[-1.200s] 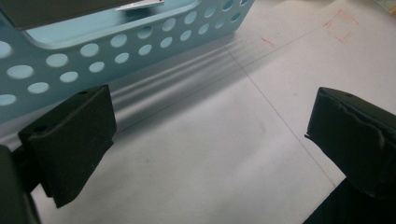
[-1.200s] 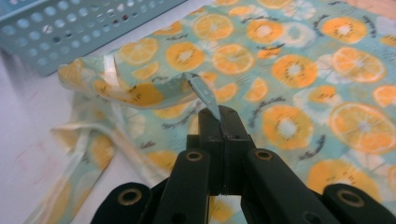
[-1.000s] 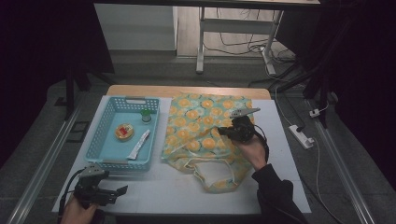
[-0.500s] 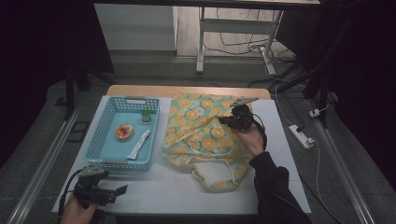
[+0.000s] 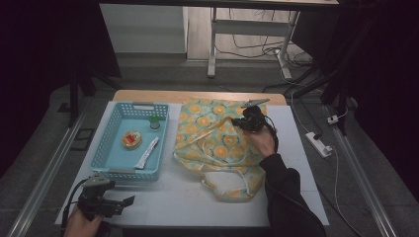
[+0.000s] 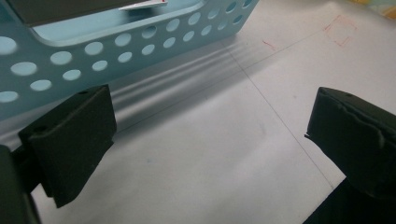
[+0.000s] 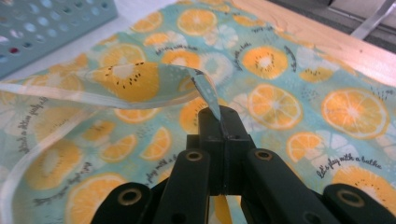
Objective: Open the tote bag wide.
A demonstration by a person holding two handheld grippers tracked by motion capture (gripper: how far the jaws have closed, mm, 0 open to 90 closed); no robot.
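- We see the right gripper (image 5: 245, 120) over the far part of the bag (image 5: 217, 143), which lies flat on the white surface (image 5: 183, 197), right of the basket (image 5: 109, 148).
- In the right gripper view, the jaws of the right gripper (image 7: 219, 122) are pressed together on a strip of the bag (image 7: 280, 93); the strip (image 7: 140, 86) rises off the fabric in a loop and runs into the closed jaws.
- The bag carries an orange-slice print; its handles (image 5: 222, 173) trail toward the near edge.
- The left gripper (image 5: 116, 205) sits at the near left corner of the surface, just near of the basket.
- In the left gripper view, its jaws stand wide with nothing between them; the basket wall (image 6: 116, 46) is just beyond.
- The basket holds a small round dish (image 5: 131, 139), a white sachet (image 5: 147, 152) and a green-capped item (image 5: 155, 122).
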